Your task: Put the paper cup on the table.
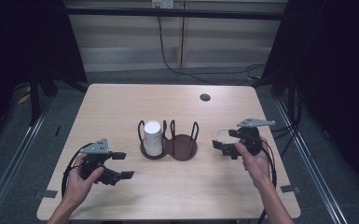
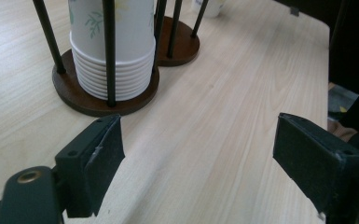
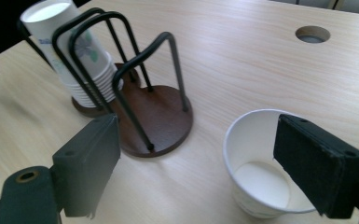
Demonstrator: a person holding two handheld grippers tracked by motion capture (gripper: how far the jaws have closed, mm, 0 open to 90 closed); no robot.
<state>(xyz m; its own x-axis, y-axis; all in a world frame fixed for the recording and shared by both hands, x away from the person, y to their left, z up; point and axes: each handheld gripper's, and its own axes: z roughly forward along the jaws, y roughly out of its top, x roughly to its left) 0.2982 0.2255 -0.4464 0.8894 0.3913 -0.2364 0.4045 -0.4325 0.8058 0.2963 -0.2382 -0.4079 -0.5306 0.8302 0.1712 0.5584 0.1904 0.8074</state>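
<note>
White paper forms the single cup that is standing upright on the table, right of the holder and just beside the right gripper; its mouth is facing up and its inside is plain. In the right gripper view the cup is sitting near the right jaw, whose pad is overlapping its rim, though I cannot tell whether they are touching; the right gripper is holding its jaws spread wide with nothing between them. Dark brown wood makes up the holder, two round bases joined side by side, each ringed by black wire loops. A stack of cups is filling the left base, while the right base is standing bare. The left gripper view is showing what the high view is too small to give: the stack is nested upside down, rims layered at the bottom, with a green leaf print on the side. The right gripper view is also showing that print and a round hole in the far part of the tabletop. The left gripper is resting near the left front of the table, its jaws spread apart and holding nothing, pointing toward the holder.
</note>
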